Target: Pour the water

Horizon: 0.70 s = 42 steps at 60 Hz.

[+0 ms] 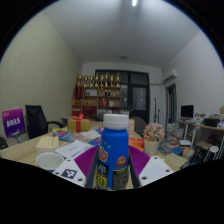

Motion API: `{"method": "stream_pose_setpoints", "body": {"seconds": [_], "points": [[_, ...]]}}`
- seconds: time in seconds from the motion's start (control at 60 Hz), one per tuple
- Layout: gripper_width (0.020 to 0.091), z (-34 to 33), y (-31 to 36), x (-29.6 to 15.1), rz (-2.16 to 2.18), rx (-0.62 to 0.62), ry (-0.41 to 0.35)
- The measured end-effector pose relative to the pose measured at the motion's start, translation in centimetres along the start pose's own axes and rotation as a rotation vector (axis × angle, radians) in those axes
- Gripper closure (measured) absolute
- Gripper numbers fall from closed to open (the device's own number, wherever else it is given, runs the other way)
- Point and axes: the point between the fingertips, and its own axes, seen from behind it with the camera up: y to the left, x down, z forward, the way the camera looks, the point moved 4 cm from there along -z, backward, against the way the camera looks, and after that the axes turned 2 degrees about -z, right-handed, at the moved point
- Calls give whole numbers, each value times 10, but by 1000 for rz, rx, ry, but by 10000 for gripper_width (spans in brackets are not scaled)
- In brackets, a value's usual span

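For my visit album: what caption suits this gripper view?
Blue bottle with a white cap, held between the jaws of the gripper above a cluttered table in an office.

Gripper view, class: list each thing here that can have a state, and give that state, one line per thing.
bottle: upright, cap on, held between the pads.
gripper: shut on the bottle.
bowl: upright on the table, contents not visible.
table: cluttered with papers and small items.
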Motion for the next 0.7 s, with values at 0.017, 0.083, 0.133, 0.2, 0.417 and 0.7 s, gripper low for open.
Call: {"method": "stream_pose_setpoints", "body": {"seconds": [0.017,0.083,0.133,0.2,0.417,0.7], "points": [[511,-5,2,0,-3,3,13],[373,-17,2,1,-11,-7,43],[268,-14,-20,2,-13,-22,35],[268,-38,-2,-9,-7,-15,34],[272,-117,-11,-19,49,26,56],[267,-232,-2,-25,19,37,61]]}}
